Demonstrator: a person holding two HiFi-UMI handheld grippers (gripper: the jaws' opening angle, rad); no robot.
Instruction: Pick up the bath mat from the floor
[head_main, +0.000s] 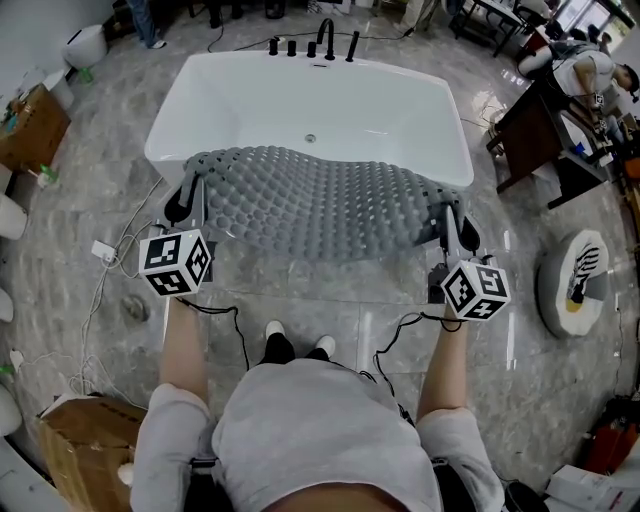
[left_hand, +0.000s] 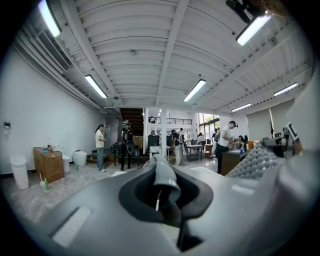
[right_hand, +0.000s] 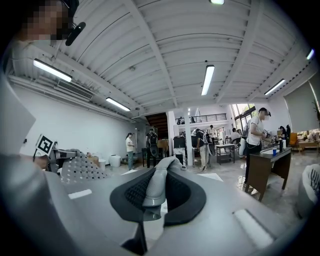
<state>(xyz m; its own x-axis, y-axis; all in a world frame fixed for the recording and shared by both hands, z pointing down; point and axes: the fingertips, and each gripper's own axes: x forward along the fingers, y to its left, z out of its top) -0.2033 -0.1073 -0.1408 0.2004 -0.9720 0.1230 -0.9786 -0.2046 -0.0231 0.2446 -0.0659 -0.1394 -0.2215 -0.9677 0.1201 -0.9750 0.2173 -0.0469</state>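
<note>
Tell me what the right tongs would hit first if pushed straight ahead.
Shut on the bath mat, the right tongs point at the bathtub near its right front corner. Probably that rim first, though they may clear it; height is unclear.

Grey studded bath mat between left tool and right tool, in front of white bathtub.

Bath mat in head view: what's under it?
The bath mat, clamped by left gripper and right gripper, hangs over the bathtub, hiding its near rim. Floor shows past the mat's front edge; whatever lies directly beneath is covered.
</note>
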